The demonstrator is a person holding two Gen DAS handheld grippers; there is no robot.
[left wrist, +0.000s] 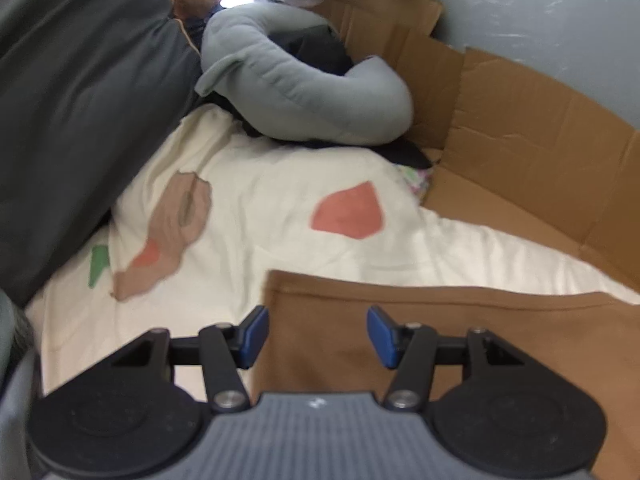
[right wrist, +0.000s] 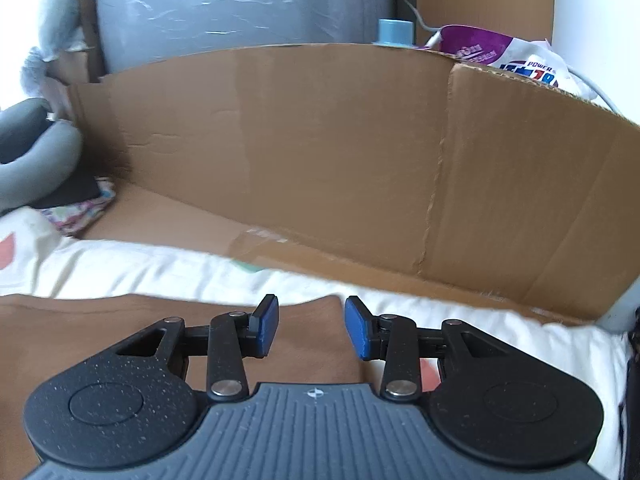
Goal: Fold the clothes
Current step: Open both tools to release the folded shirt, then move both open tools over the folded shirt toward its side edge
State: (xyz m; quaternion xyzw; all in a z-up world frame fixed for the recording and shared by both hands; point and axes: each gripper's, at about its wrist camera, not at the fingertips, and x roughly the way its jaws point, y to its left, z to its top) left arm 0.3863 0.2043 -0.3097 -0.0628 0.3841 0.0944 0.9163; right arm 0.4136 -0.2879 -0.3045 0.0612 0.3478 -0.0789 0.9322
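From the left wrist, my left claw tilts downward, released, above the brown garment at 6 o'clock. From the right wrist, my right claw is likewise released over its edge; the bag at 1 o'clock reads "POWER".

Both wrist cameras are looking forward and downward from close above the brown garment on the white bedsheet, both sharing the cardboard wall along its far edge.
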